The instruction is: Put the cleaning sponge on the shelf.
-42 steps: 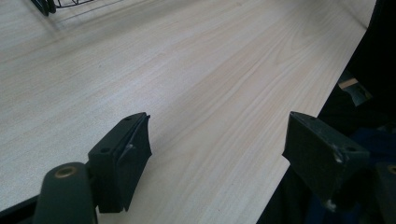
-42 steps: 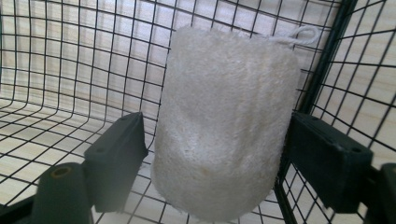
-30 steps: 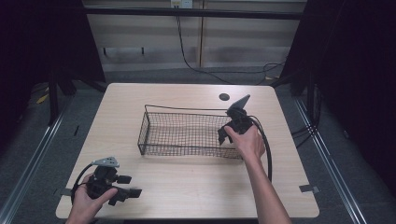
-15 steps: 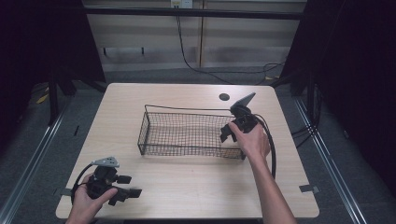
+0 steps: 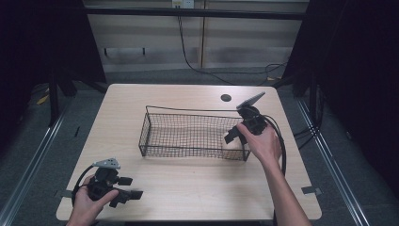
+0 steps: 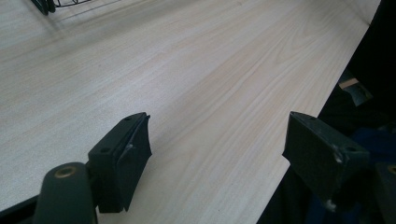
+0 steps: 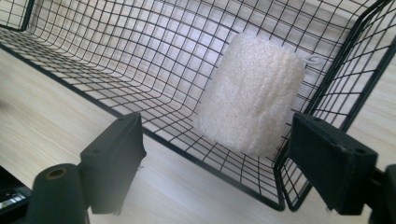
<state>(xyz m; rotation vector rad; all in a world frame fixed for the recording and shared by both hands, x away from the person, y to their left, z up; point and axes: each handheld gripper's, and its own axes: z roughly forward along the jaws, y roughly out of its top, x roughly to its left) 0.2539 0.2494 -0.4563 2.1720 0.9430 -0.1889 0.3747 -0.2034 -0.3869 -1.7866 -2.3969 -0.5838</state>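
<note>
A black wire basket (image 5: 188, 134) is seen standing near the middle of a pale wooden table (image 5: 188, 197); a white, rough-textured sponge-like roll (image 7: 254, 95) is seen lying inside it, in the corner at the basket's right end, resting on the mesh floor and leaning close to the end wall; in the high view the roll (image 5: 229, 151) is made out only faintly through the mesh; the right gripper (image 5: 235, 136) is held in the person's right hand (image 5: 263, 143) just above that right end of the basket, with its jaws pointed down and toward the roll; the jaws have just been closing, yet they are seen well apart, with nothing pressed between them, and the roll is seen lying beyond them, untouched; a black cable (image 5: 281, 146) is seen looping from this gripper around the hand; the left gripper (image 5: 129, 188) is held in the left hand (image 5: 87, 207) low over the near left corner of the table, well apart from the basket; its jaws are seen spread wide over bare wood at the table's edge, with nothing between them; a small dark round hole (image 5: 226, 98) is seen in the table top beyond the basket
</note>
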